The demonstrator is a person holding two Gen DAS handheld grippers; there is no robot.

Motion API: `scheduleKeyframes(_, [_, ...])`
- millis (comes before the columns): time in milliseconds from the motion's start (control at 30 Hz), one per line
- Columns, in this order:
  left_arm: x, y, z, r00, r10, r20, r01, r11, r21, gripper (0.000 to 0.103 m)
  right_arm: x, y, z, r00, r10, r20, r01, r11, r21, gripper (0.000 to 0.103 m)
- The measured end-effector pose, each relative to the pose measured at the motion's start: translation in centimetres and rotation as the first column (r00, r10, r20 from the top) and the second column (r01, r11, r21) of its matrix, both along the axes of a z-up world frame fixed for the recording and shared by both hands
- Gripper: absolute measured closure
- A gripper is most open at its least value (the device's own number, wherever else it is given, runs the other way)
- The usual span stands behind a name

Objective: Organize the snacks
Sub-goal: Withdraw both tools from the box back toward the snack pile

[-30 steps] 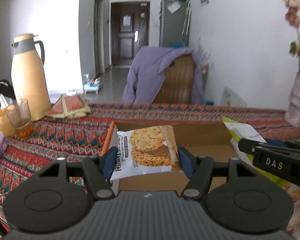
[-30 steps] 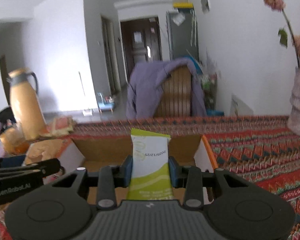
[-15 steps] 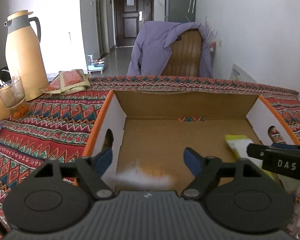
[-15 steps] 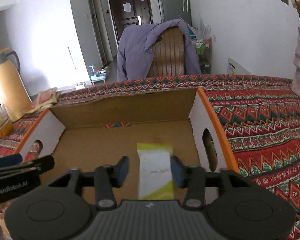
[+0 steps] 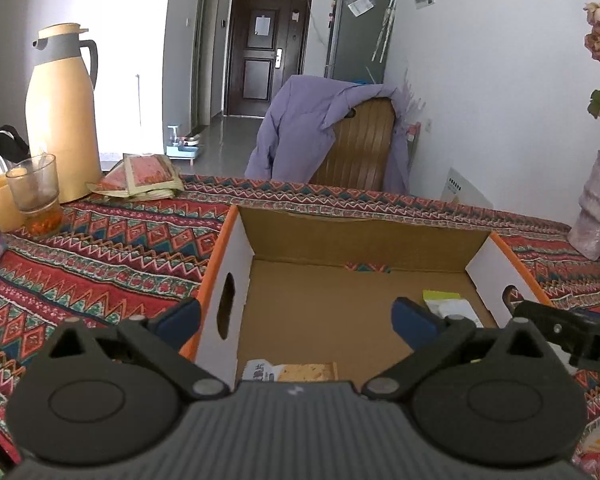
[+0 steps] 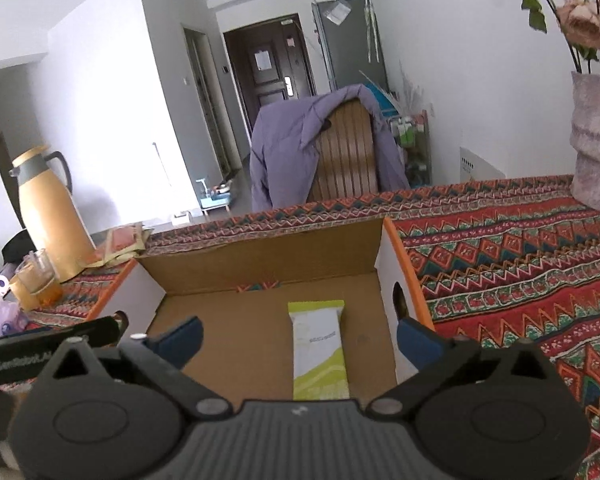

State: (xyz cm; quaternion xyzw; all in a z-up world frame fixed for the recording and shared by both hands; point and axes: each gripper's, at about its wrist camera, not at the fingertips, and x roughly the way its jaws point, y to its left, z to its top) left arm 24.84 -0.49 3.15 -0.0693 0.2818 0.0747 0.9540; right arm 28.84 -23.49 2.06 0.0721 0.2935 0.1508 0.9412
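- Left wrist view: your left gripper (image 5: 296,316) hangs over the near left part of the box (image 5: 360,240), its fingers spread wide with nothing between them. The cookie pack (image 5: 292,371) lies flat on the box floor at the near edge, partly hidden by the gripper body. The green bar (image 5: 450,306) lies on the floor toward the right wall of the box. At the far right, beside the box, bits of packaging show, too cut off for you to identify.
- Right wrist view: your right gripper (image 6: 298,334) also stands wide open and empty above the box (image 6: 260,256). The bar (image 6: 319,354) lies flat, lengthwise, just inside the box's right wall.
- Judgement: two snacks are in the box and released. What remains is probably whatever sits outside the box to the right, and I can't tell how many pieces that is.
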Motion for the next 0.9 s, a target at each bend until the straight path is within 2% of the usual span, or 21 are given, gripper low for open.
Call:
scheduleKeyframes(500, [-10.2, 0.9, 2.1, 0.997, -0.024, 0.07, 0.025, 1.0, -0.019, 0.0, -10.2, -0.1, 2.1, 0.99, 0.066, 0.124, -0.064, 0.998, -0.018, 0.0])
scheduleKeyframes(900, [-17.0, 1.7, 0.0, 0.994, -0.088, 0.066, 0.09, 0.996, -0.027, 0.0, -18.3, 0.1, 1.3, 0.979, 0.098, 0.181, -0.092, 0.995, -0.041, 0.0])
